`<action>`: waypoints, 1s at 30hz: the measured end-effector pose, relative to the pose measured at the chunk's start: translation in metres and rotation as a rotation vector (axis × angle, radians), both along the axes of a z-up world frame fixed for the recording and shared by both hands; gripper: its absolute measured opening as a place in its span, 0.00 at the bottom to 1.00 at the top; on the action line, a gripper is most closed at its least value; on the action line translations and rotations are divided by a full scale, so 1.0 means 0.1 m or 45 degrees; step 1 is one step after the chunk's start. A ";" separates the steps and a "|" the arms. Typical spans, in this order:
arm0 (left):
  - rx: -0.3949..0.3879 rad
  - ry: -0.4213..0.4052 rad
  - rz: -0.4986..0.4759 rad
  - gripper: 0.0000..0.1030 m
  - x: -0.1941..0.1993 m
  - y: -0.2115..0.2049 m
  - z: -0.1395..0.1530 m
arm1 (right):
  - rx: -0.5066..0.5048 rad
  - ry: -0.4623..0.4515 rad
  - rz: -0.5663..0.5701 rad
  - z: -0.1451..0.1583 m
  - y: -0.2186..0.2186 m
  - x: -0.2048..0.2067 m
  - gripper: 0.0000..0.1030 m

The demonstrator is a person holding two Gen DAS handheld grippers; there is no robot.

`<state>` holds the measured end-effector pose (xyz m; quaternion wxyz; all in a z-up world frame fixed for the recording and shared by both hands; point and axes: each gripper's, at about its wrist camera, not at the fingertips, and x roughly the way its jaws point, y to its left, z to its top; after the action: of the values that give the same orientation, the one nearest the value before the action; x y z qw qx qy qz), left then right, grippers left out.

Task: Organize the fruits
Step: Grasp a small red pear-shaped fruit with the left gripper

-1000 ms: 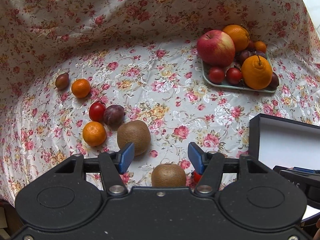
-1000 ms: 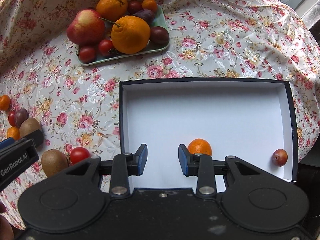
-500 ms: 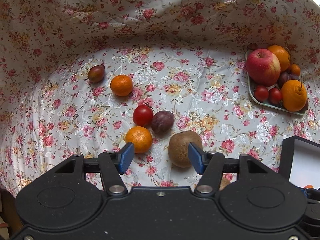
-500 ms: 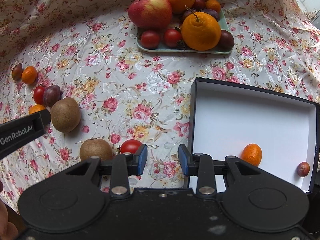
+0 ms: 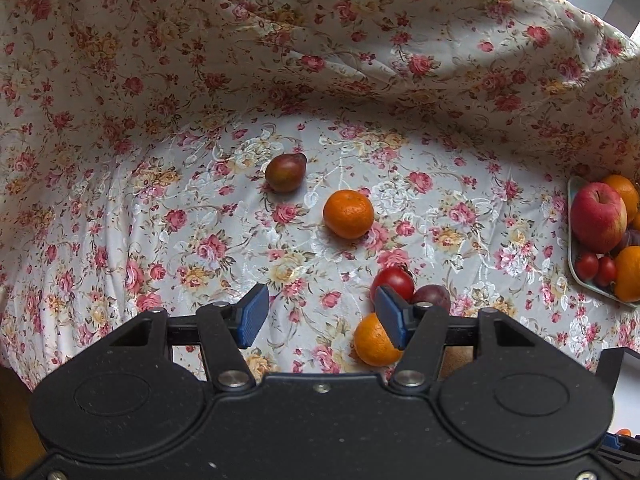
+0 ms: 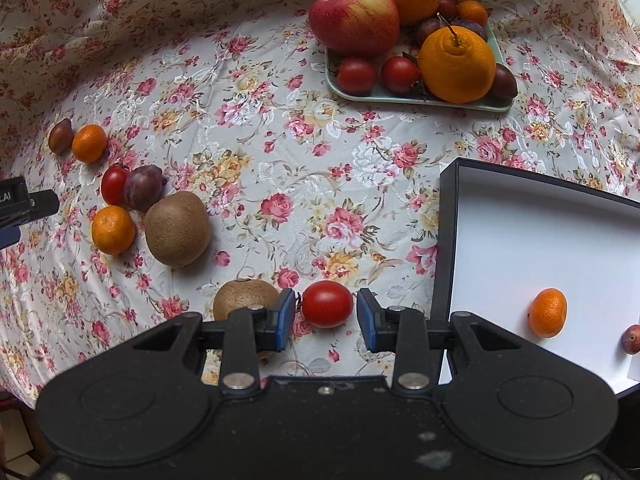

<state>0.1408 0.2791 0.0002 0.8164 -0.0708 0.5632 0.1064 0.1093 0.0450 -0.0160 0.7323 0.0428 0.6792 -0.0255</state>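
Note:
Loose fruit lies on a floral cloth. My left gripper (image 5: 318, 318) is open and empty above the cloth; a mandarin (image 5: 374, 341), a tomato (image 5: 394, 283) and a plum (image 5: 432, 296) sit by its right finger, with another mandarin (image 5: 348, 214) and a dark small fruit (image 5: 285, 172) farther off. My right gripper (image 6: 326, 320) is open, its jaws on either side of a red tomato (image 6: 327, 303), not touching. A kiwi (image 6: 244, 294) is just left of it, a bigger kiwi (image 6: 177, 229) beyond. The black box (image 6: 448, 240) holds a mandarin (image 6: 548, 312) and a small reddish fruit (image 6: 632, 338).
A green tray (image 6: 408, 98) at the back holds an apple (image 6: 354, 16), oranges, tomatoes and plums; it also shows in the left wrist view (image 5: 574, 264). The cloth rises in folds behind. The left gripper's tip (image 6: 24, 204) shows at the left edge.
The left gripper has swung left, away from the kiwis toward the small fruits. The right gripper has moved left from over the box to straddle the tomato.

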 end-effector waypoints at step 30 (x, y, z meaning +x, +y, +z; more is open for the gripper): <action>0.125 -0.005 -0.047 0.62 1.11 0.45 -0.76 | 0.187 -0.082 -0.087 0.03 0.09 0.09 0.34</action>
<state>0.2517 0.3237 -0.0761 0.8217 -0.0204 0.5570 0.1187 0.1187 0.0543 -0.0127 0.7473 0.1204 0.6535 0.0006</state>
